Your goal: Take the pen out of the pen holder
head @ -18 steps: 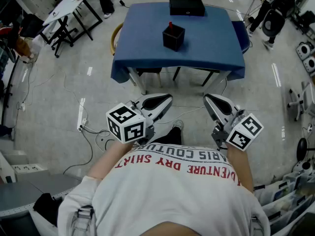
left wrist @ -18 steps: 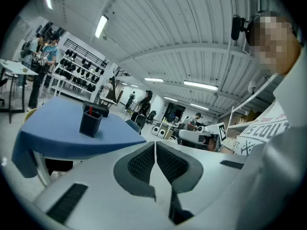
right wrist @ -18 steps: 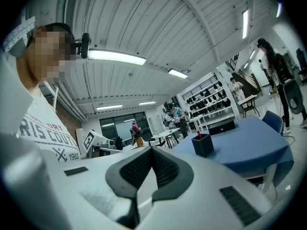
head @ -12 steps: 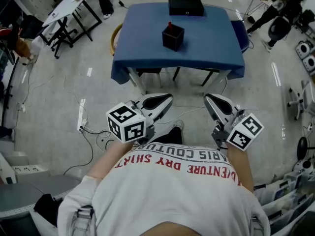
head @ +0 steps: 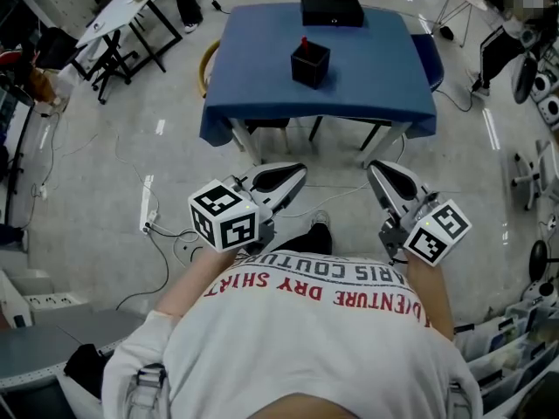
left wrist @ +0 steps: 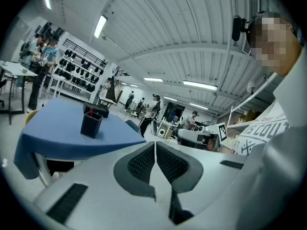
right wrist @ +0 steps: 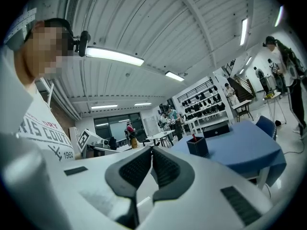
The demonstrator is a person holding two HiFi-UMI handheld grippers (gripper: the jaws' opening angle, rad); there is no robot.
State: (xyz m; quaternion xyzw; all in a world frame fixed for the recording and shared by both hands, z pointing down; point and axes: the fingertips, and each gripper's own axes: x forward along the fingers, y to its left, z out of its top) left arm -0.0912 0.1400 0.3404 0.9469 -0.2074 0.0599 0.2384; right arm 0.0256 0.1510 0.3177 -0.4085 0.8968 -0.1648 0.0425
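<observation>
**Grippers shut and empty as pen waits on the table**

A person stands well short of the blue table (head: 262, 85), holding the left gripper (head: 299, 173) and the right gripper (head: 373, 168) low in front of the body, both aimed toward it. Each gripper's own view shows its jaws pressed together with nothing between them. The red pen (head: 303, 42) stands in the black pen holder (head: 309, 65) near the table's middle, with a black box (head: 332, 11) at the far edge behind it. The task looks barely begun, and closing the gap comes first. To do it well, the person should probably step close, spread one gripper's jaws before reaching, and pinch the pen's exposed top squarely. Lifting straight up would keep the holder from tipping, and the other gripper could steady it.
</observation>
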